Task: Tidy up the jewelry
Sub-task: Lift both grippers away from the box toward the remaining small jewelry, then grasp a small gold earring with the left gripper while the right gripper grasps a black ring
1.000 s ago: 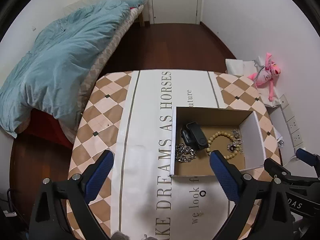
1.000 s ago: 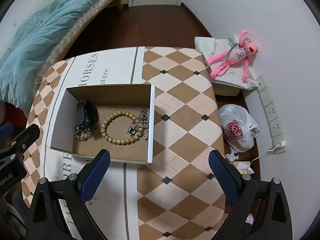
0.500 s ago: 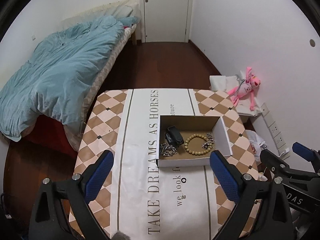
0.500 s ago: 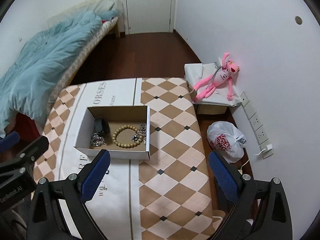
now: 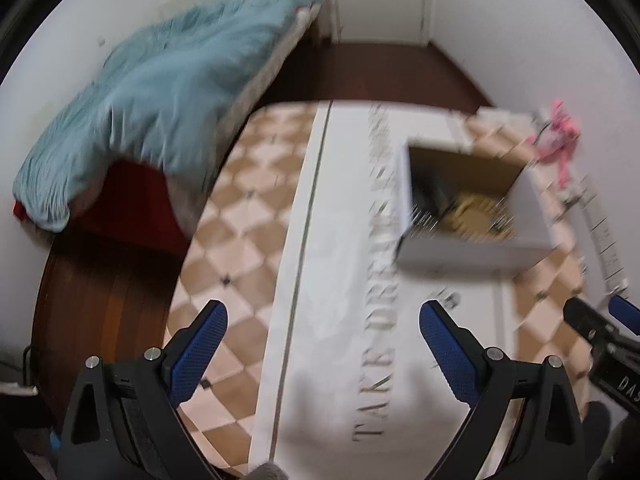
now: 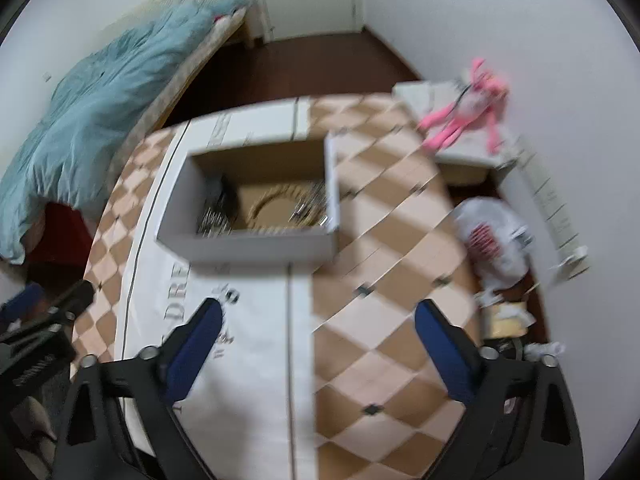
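We hold both tongs wide open and empty: the left gripper and right gripper sit low in their frames over the checkered tablecloth. The jewelry, a beaded bracelet and silver chains, lies in the open white cardboard box, centre-left in the right view. We judge that blur could spoil our aim and nudge the box. Half a second ago the views were sharper and the box looked smaller and farther.

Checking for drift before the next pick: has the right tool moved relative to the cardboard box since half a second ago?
Yes. The right tool has come closer: the cardboard box on the table looks bigger and nearer, though the frame is blurred.
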